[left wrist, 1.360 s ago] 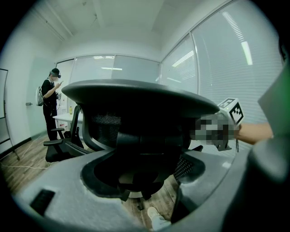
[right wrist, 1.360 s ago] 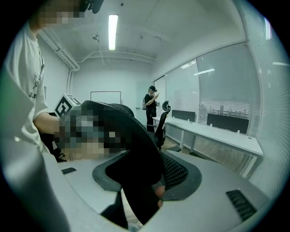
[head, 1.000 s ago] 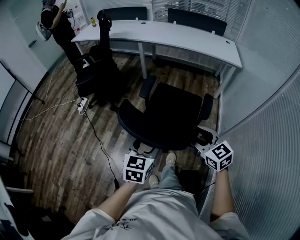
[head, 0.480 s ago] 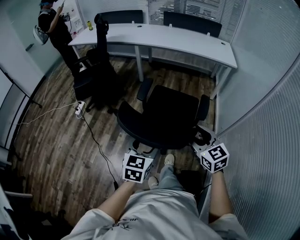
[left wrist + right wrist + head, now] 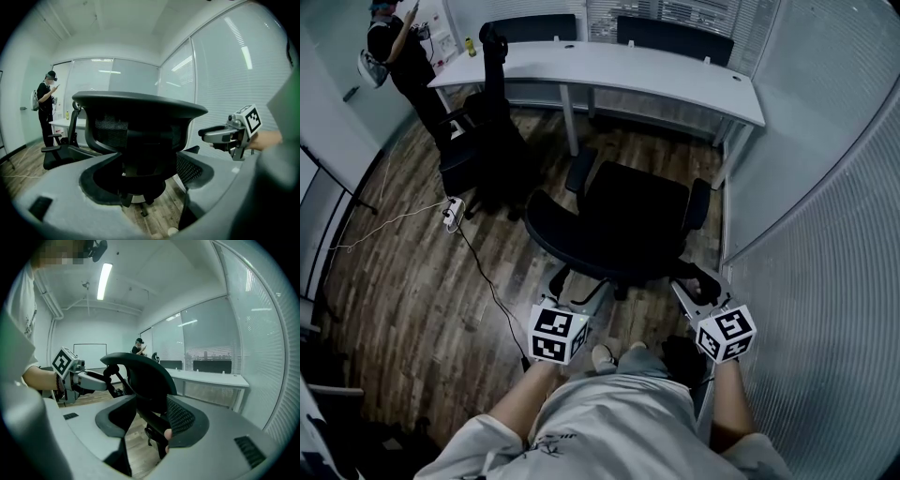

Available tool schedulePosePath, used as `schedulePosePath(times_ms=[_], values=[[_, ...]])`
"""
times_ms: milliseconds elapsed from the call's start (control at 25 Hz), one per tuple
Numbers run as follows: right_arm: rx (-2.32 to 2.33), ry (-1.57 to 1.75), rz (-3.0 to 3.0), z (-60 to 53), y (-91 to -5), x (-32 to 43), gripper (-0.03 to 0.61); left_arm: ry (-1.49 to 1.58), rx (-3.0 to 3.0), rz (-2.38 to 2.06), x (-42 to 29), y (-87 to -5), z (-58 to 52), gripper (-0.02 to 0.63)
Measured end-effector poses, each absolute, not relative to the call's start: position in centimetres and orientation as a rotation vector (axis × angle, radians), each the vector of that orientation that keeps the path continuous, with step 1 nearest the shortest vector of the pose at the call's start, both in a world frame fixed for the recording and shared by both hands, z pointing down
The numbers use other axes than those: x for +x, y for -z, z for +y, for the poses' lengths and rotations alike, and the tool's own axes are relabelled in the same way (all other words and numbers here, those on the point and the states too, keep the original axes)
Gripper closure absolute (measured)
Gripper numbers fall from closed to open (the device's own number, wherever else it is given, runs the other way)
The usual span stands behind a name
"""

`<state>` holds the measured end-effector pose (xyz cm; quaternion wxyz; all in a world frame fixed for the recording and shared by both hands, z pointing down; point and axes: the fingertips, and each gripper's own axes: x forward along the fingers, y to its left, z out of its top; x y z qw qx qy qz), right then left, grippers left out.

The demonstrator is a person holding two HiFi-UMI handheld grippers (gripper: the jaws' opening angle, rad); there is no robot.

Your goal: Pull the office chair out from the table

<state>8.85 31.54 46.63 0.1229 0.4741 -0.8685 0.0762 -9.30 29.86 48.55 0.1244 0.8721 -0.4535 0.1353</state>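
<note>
- The office chair (image 5: pixel 623 220) stands on the wooden floor (image 5: pixel 412 281), clear of the white surface (image 5: pixel 609 66), with bare boards between the two. Its seat faces the surface and its backrest is turned to the person holding the tools.
- The left tongs (image 5: pixel 145 173) sit close behind the backrest. Their jaws are spread wide and opening further, with the dark back filling the gap between them (the pads touch nothing).
- The right tongs (image 5: pixel 150 418) are at the chair's right rear corner. Their jaws are also apart, and the edge of the backrest stands in the gap without being pinched.
- Both point nearly level, tilted slightly down, one on either side of the chair's back.
- The holder's shoes (image 5: pixel 605 356) are just behind the chair's base.
- A second office chair (image 5: pixel 473 141) stands to the left near the surface's end, and a power strip (image 5: pixel 450 212) lies on the boards beside it, trailing a cable.
- Another person (image 5: pixel 394 52) stands in the far left corner.
- A ribbed glass wall (image 5: pixel 825 234) runs down the right side.
</note>
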Motion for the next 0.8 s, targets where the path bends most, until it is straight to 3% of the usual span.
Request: schedulePosePath(times_ms=[120, 320, 640, 800], values=[[1.401, -0.236, -2.552, 33.1, -46.4, 8.9, 0.393, -0.386, 2.507, -1.347, -10.0, -48.9, 31.1, 0.259], [1.432, -0.252, -2.572, 35.0, -46.4, 9.7, 0.508, -0.368, 2.466, -1.349, -10.2, -49.7, 33.8, 0.280], [1.394, -0.242, -2.600, 39.7, -45.1, 9.7, 0.555, -0.339, 2.496, -1.378, -7.4, -47.6, 38.4, 0.475], [1.341, -0.255, -2.606, 42.4, -45.1, 8.9, 0.561, -0.341, 2.499, -1.397, -6.1, -47.2, 41.2, 0.543]])
